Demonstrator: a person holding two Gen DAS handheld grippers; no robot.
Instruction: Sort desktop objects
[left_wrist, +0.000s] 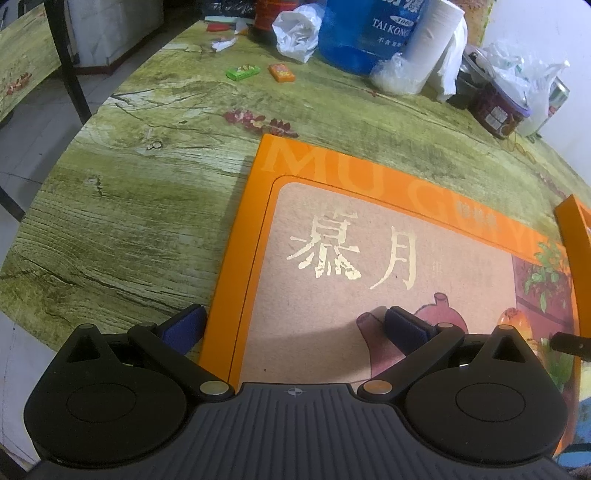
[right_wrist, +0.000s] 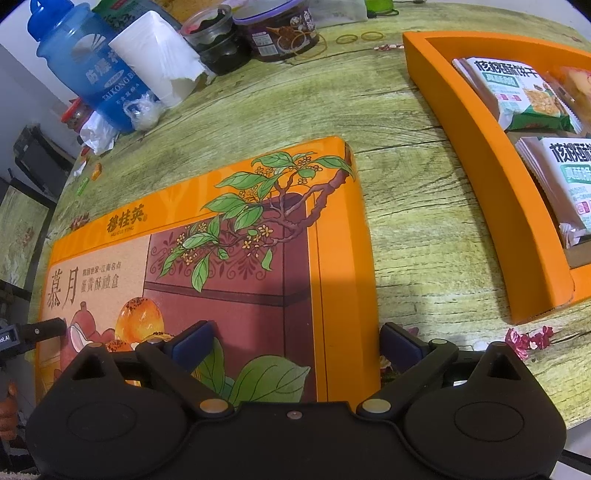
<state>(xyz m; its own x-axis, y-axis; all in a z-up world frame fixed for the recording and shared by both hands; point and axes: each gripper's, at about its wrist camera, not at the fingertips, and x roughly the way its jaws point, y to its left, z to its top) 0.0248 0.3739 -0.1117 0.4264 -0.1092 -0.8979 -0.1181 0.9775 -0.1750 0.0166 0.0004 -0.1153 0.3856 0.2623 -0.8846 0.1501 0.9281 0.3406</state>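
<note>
Both tools open, nothing held: left gripper (left_wrist: 295, 325) straddles the near-left edge of the orange lid (left_wrist: 369, 258), right gripper (right_wrist: 297, 341) its near-right edge. Open box tray (right_wrist: 480, 177) with snack packets (right_wrist: 517, 99) sits ahead-right (lid apparently goes there). Next, probably: close both, lift level

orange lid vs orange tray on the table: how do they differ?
The orange lid lies flat with its printed face up, showing gold characters and a leafy branch; the orange tray is plain-walled. The lid bears nothing, while the tray holds snack packets. Both grippers straddle the lid's edges, none the tray. Shared: the same orange.
</note>
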